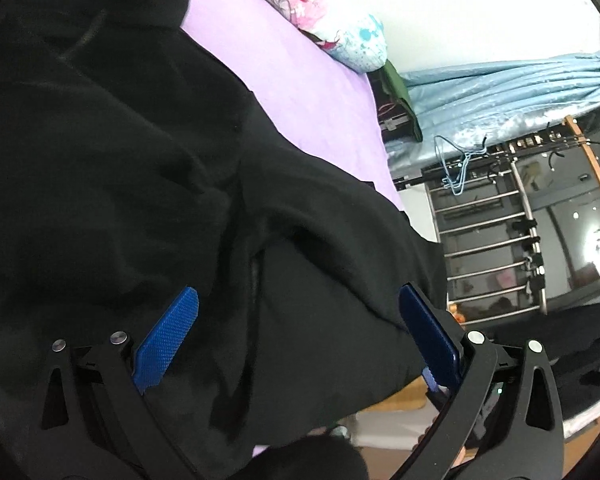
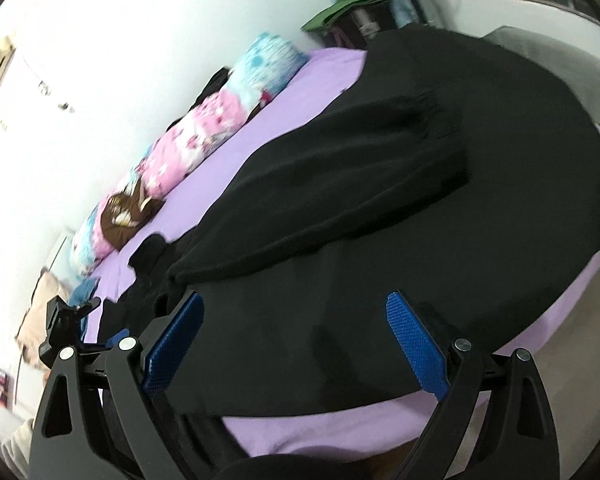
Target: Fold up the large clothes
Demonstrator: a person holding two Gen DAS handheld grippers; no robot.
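A: Garment [image 2: 440,208] first. Where does it lie?

B: The black garment is spread on the bed [image 2: 284,96], over the lilac sheet, on the side away from the pillows [image 2: 204,128]. One sleeve [image 2: 340,184] is laid across the body, its cuff toward the far corner of the bed. The long axis seems to run along the bed, parallel to the row of pillows.

A: And the tools?

B: Both are spread wide with nothing between the pads. The right tool [image 2: 296,344] hovers over the garment's near edge, where the cloth gives way to bare sheet at the bedside. The left tool [image 1: 298,328] hangs over rumpled cloth at the corner of the bed nearest the drying rack [image 1: 492,240]; part of the garment droops over the bed's edge there.

A: Is either touching the cloth?

B: That cannot be told from either view; the black fabric hides any contact.

A: Which one is better placed for the coming move?

B: Probably the right. The garment lies straight ahead of it and its pads straddle the near hem, so a pinch there looks ready. The left faces bunched folds, which likely need smoothing or lifting back onto the bed before a clean fold across the long axis.
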